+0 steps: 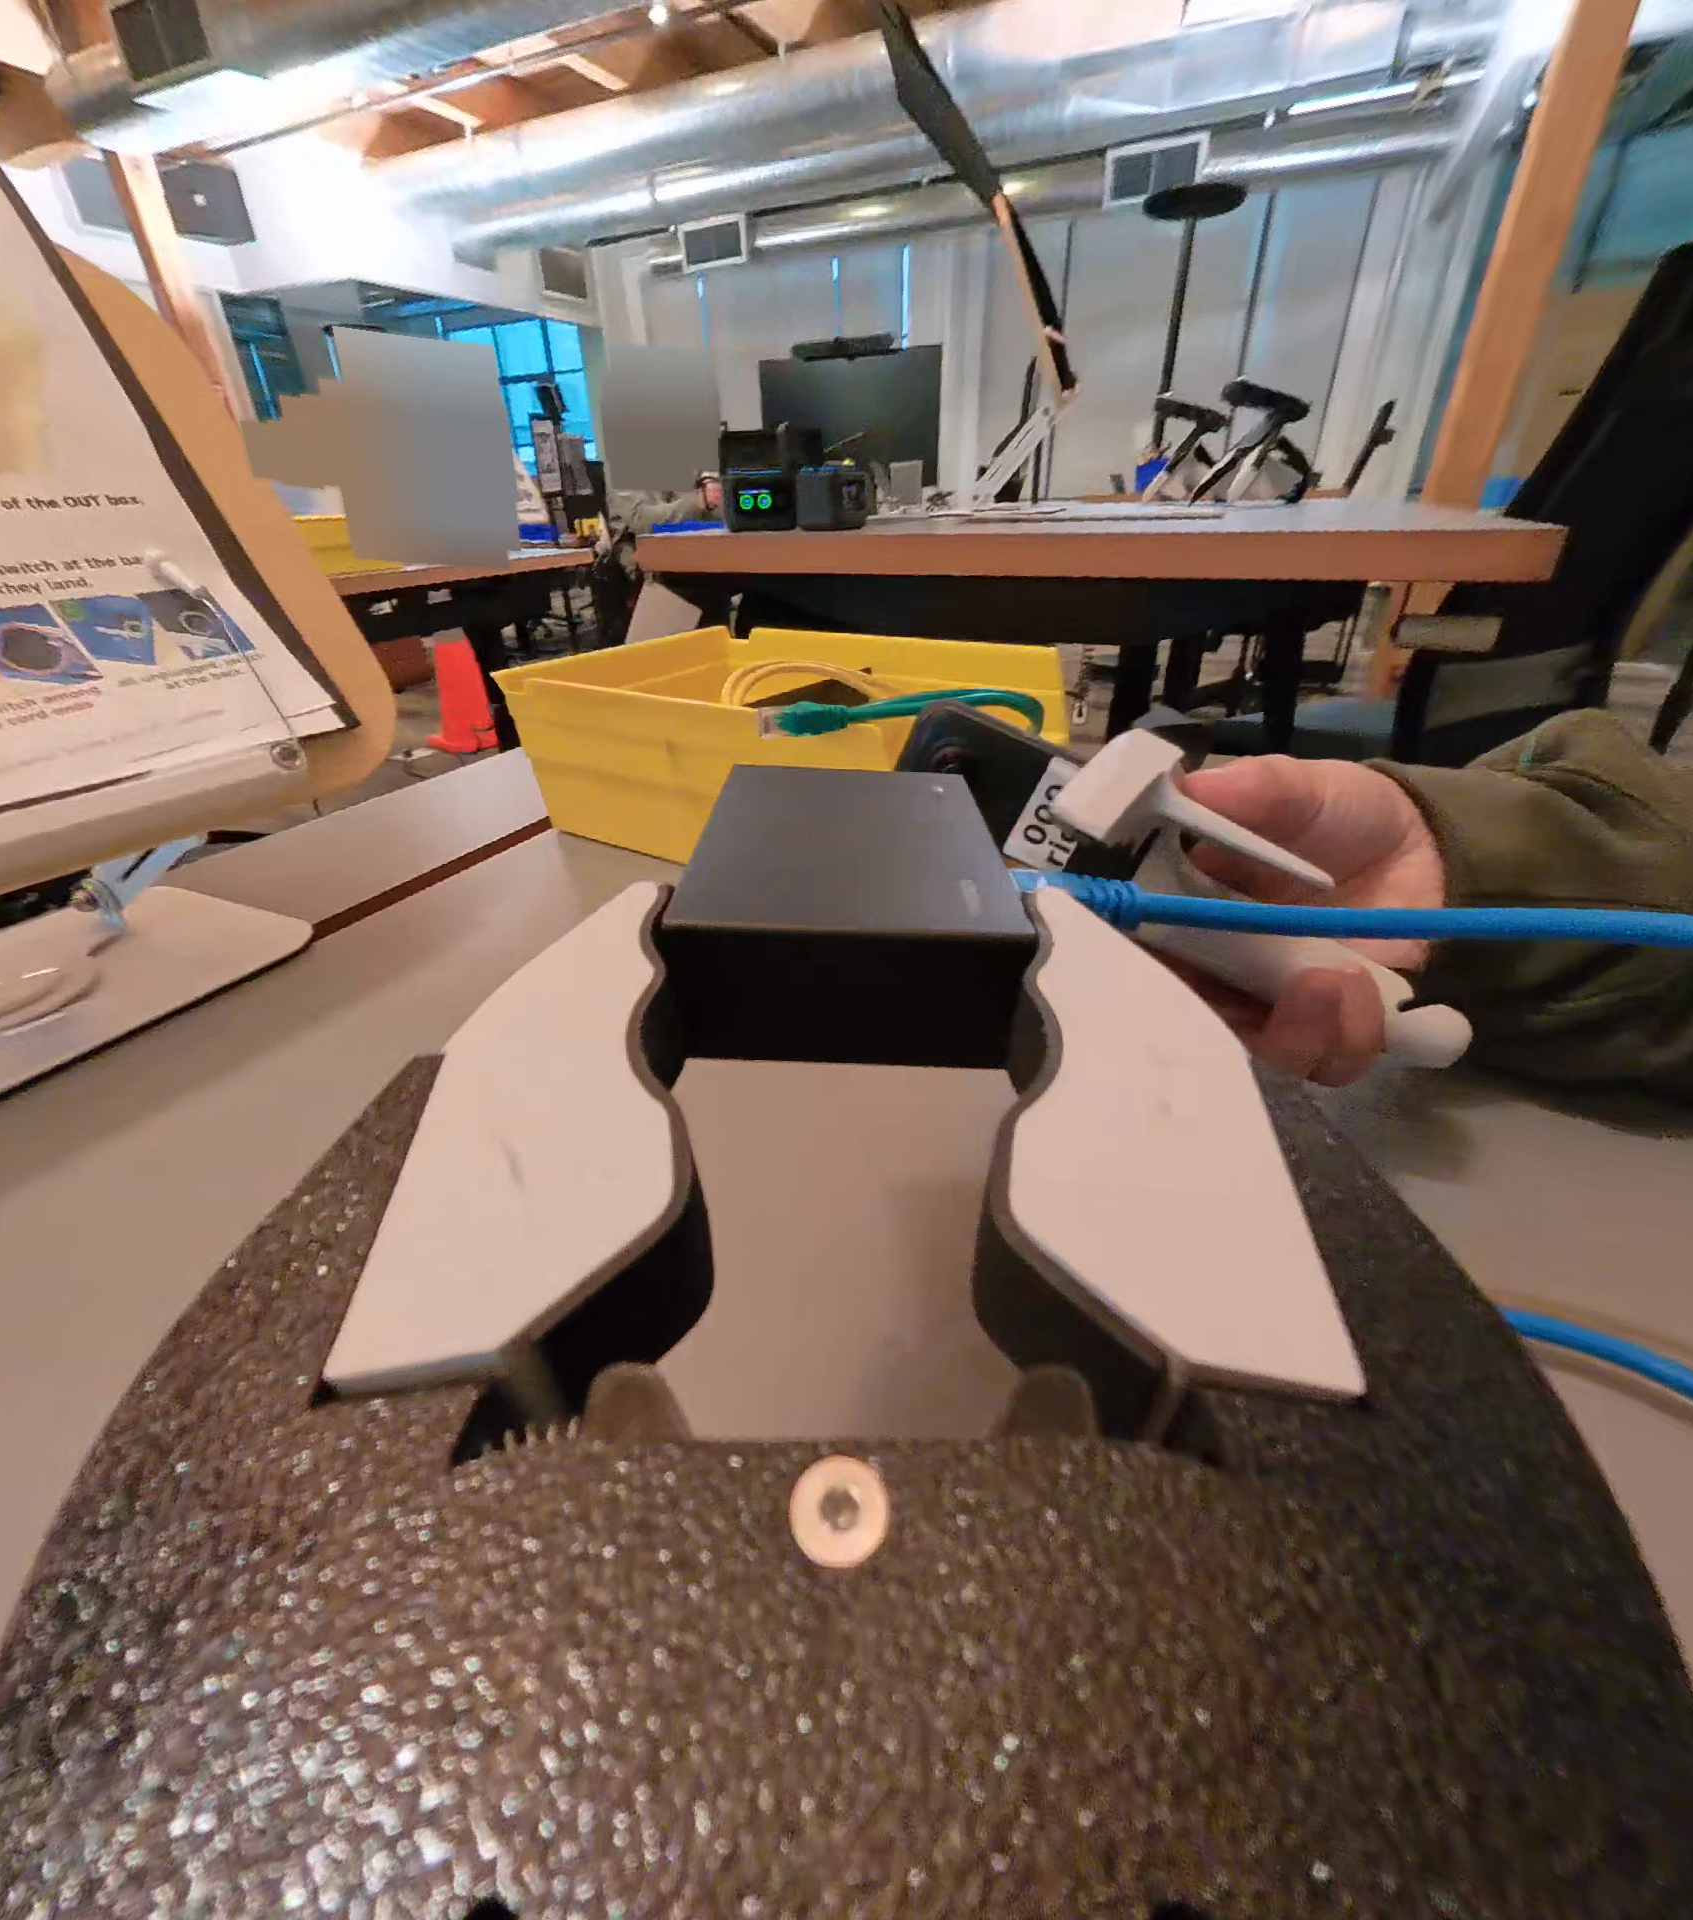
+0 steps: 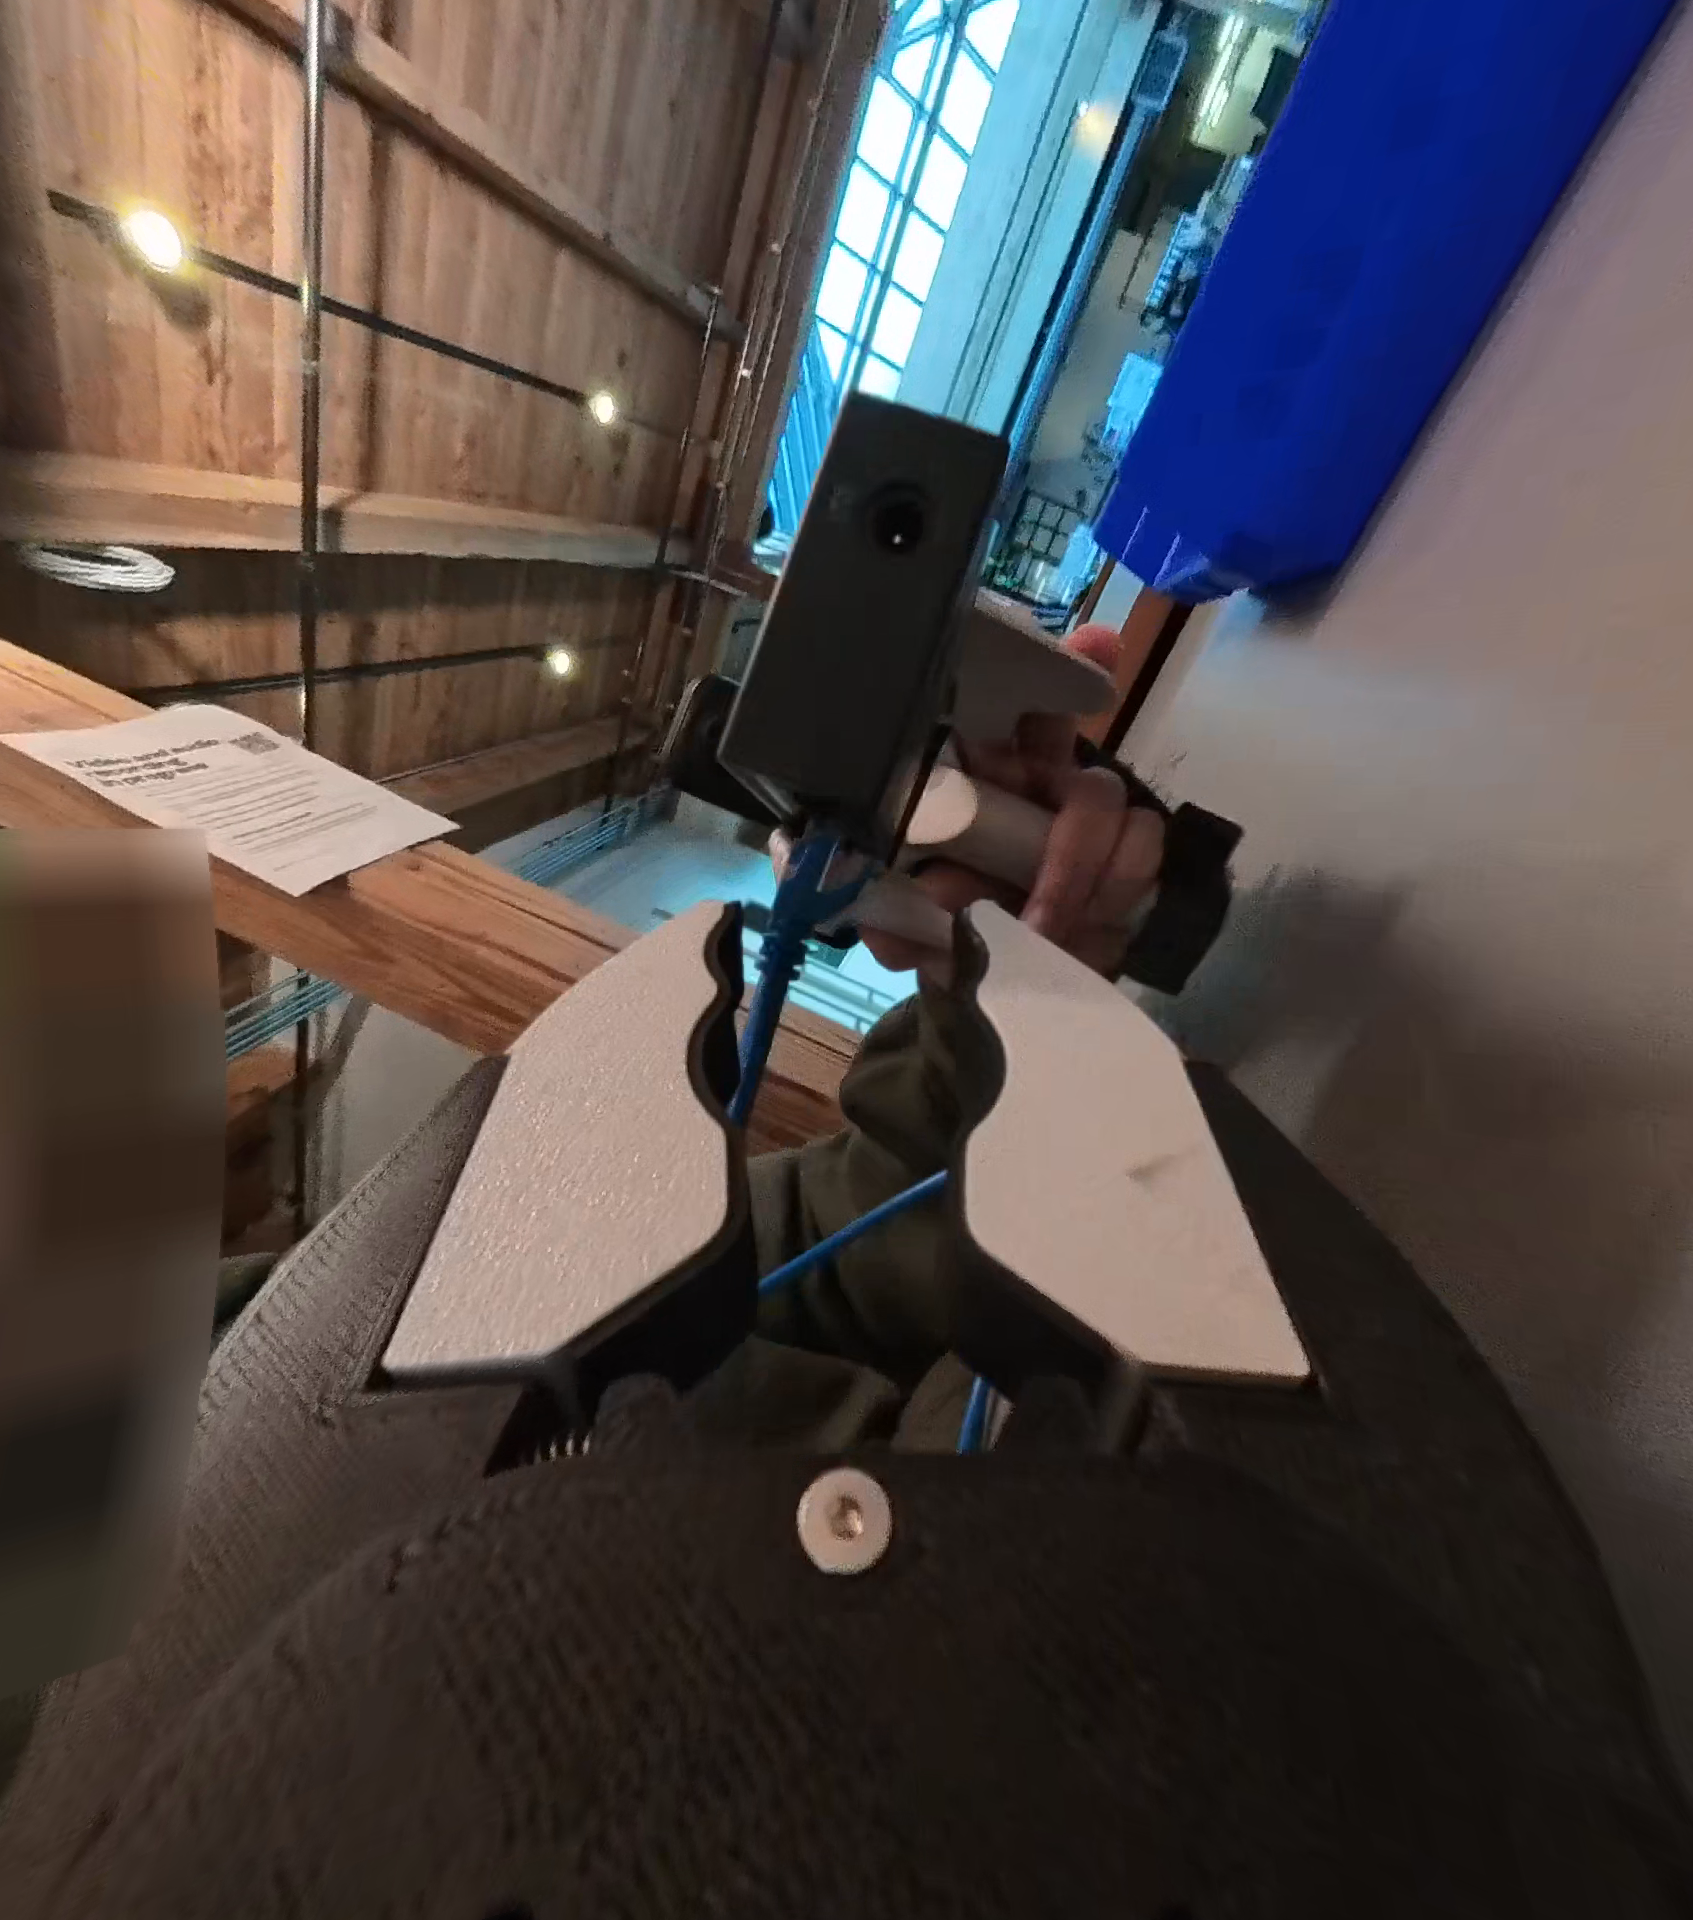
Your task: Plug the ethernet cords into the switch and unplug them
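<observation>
Left hand-held gripper point(image 1: 847, 914) clamps boxy matte-black switch point(image 1: 847, 899); right hand-held gripper point(image 2: 847, 935) gapes.

The table point(image 1: 94, 1195) lies open left of the switch point(image 1: 842, 914) — its right side is blocked by the blue cord point(image 1: 1393, 920) and the person's hand point(image 1: 1341, 883); the yellow bin point(image 1: 634, 748) stands behind.

Left tongs point(image 1: 847, 940) clamp black switch point(image 1: 842, 914); blue cord point(image 1: 1444, 920) at its right side.
</observation>
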Demonstrator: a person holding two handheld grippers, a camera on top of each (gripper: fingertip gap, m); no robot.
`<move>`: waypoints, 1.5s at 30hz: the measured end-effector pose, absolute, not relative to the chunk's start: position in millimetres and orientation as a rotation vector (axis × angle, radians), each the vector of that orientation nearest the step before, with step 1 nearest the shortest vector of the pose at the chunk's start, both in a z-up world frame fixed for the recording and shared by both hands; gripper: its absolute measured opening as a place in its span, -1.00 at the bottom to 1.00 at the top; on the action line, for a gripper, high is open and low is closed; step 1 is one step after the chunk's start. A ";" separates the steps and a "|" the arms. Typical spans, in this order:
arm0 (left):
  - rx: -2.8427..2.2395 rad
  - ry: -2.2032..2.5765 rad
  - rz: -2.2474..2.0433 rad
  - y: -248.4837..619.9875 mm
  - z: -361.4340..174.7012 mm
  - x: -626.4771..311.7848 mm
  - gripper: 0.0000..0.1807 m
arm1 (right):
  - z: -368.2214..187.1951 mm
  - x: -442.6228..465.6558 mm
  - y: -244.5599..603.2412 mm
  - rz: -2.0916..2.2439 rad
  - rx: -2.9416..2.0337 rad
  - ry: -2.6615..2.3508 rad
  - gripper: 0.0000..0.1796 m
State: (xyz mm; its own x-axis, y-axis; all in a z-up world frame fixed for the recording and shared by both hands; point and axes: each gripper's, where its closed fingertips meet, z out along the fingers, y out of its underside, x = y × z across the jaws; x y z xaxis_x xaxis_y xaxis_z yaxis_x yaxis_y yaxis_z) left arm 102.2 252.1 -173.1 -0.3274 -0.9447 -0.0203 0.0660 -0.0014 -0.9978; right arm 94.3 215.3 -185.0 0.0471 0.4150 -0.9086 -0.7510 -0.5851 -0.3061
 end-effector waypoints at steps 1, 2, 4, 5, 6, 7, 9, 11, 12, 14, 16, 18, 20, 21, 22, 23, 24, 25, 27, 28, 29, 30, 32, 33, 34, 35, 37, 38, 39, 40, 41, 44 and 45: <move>-0.965 1.405 -1.490 252.2 -175.0 100.3 -0.33 | -187.4 88.1 217.1 1.698 -1.461 0.351 -0.61; -0.952 1.421 -1.507 250.9 -176.7 98.9 -0.33 | -188.7 84.2 219.7 1.713 -1.460 0.355 -0.61; -0.933 1.466 -1.494 250.1 -181.0 96.6 -0.33 | -186.2 80.3 222.6 1.753 -1.428 0.359 -0.75; -0.931 1.475 -1.479 251.9 -182.6 96.0 -0.33 | -185.5 81.4 225.8 1.757 -1.410 0.383 -0.80; -0.934 1.473 -1.477 253.9 -183.4 95.5 -0.33 | -186.6 80.7 227.7 1.760 -1.405 0.393 -0.80; -0.937 1.472 -1.477 255.9 -184.4 94.8 -0.33 | -187.7 80.0 230.0 1.759 -1.403 0.391 -0.81; -0.947 1.482 -1.450 260.4 -188.7 94.2 -0.33 | -192.5 80.9 235.4 1.753 -1.417 0.425 -0.82; -0.955 1.486 -1.438 263.1 -191.4 92.9 -0.33 | -195.4 79.9 238.3 1.761 -1.434 0.440 -0.82; -0.958 1.490 -1.427 264.2 -193.0 92.7 -0.33 | -197.6 80.0 239.6 1.746 -1.455 0.447 -0.82; -0.956 1.502 -1.405 265.7 -194.9 92.4 -0.33 | -200.3 79.3 241.5 1.719 -1.500 0.443 -0.83; -0.953 1.502 -1.397 266.9 -195.1 92.0 -0.33 | -200.4 79.1 242.6 1.715 -1.527 0.440 -0.83; -0.954 1.509 -1.390 268.6 -195.8 91.2 -0.32 | -200.5 78.6 244.2 1.700 -1.549 0.436 -0.83; -0.950 1.520 -1.378 269.7 -197.0 89.9 -0.32 | -201.8 77.2 245.1 1.704 -1.559 0.433 -0.83; -0.944 1.532 -1.364 269.8 -198.2 89.2 -0.33 | -203.4 76.4 245.1 1.697 -1.570 0.424 -0.84; -0.939 1.546 -1.347 269.8 -199.8 88.8 -0.33 | -205.1 76.0 245.0 1.700 -1.580 0.427 -0.84; -0.938 1.555 -1.336 270.0 -200.9 88.5 -0.33 | -206.0 76.0 245.4 1.705 -1.581 0.436 -0.84; -0.936 1.558 -1.337 269.9 -201.0 88.1 -0.33 | -206.4 75.5 245.4 1.714 -1.576 0.447 -0.84; -0.933 1.562 -1.342 269.3 -201.0 87.6 -0.33 | -206.7 74.2 244.5 1.732 -1.575 0.451 -0.84; -0.932 1.570 -1.329 268.8 -202.1 87.9 -0.33 | -208.7 74.9 245.0 1.728 -1.576 0.470 -0.84; -0.931 1.575 -1.323 268.3 -202.7 88.1 -0.33 | -209.6 74.9 244.6 1.724 -1.581 0.468 -0.84; -0.931 1.579 -1.318 268.1 -203.3 88.4 -0.33 | -210.3 75.3 244.5 1.723 -1.589 0.473 -0.84; -0.933 1.580 -1.313 268.1 -203.7 88.7 -0.33 | -210.5 76.1 244.9 1.714 -1.594 0.481 -0.84; -0.933 1.577 -1.312 268.5 -203.5 88.8 -0.33 | -210.6 76.2 245.6 1.693 -1.611 0.492 -0.84; -0.933 1.574 -1.315 268.8 -203.0 88.6 -0.33 | -209.9 76.1 245.7 1.688 -1.611 0.493 -0.84; -0.933 1.570 -1.320 269.1 -202.5 88.4 -0.33 | -209.0 75.9 245.9 1.675 -1.608 0.482 -0.84; -0.932 1.568 -1.324 269.3 -202.1 88.2 -0.33 | -208.7 75.4 245.9 1.666 -1.608 0.467 -0.84; -0.928 1.572 -1.326 269.2 -202.2 87.6 -0.33 | -208.5 74.7 245.4 1.661 -1.614 0.452 -0.83; -0.924 1.584 -1.320 268.8 -203.3 87.1 -0.33 | -209.2 74.0 244.9 1.648 -1.628 0.441 -0.83; -0.918 1.599 -1.309 268.5 -204.9 86.5 -0.33 | -210.0 73.3 243.9 1.631 -1.648 0.427 -0.83; -0.913 1.608 -1.298 268.3 -206.0 86.1 -0.33 | -210.2 73.3 243.4 1.598 -1.667 0.404 -0.83; -0.906 1.612 -1.291 268.1 -206.3 85.8 -0.33 | -209.8 73.2 242.9 1.567 -1.680 0.380 -0.83; -0.888 1.624 -1.263 267.5 -207.8 86.0 -0.33 | -211.0 73.6 241.7 1.522 -1.689 0.329 -0.83; -0.880 1.631 -1.252 266.9 -208.7 86.0 -0.33 | -212.0 73.7 241.2 1.514 -1.684 0.324 -0.83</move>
